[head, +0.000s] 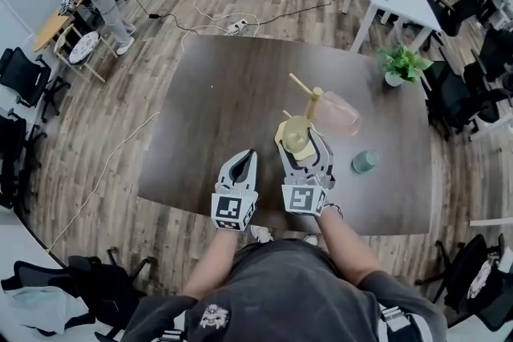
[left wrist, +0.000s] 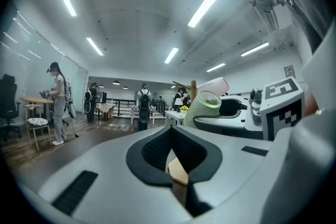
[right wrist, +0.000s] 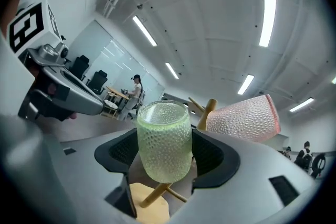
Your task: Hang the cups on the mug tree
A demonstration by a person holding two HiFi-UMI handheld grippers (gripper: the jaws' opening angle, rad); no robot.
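The green cup [right wrist: 164, 136] is clasped by the right gripper [right wrist: 164, 153] over a mug tree [right wrist: 207, 112] peg; the left gripper [left wrist: 171, 156] is closed, empty.

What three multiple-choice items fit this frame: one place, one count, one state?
1. Where is the pink cup?
A. On a peg of the mug tree
B. Flat on the table
C. In the left gripper

2. How many cups show?
A. Two
B. Three
C. Five

3. How does the left gripper stand?
A. Wide open
B. Shut on a cup
C. Shut, empty

Key:
1 A: the pink cup hangs tilted on the mug tree.
2 B: there is a green cup, the pink one, and a teal cup.
3 C: the left gripper has its jaws together with nothing between them.
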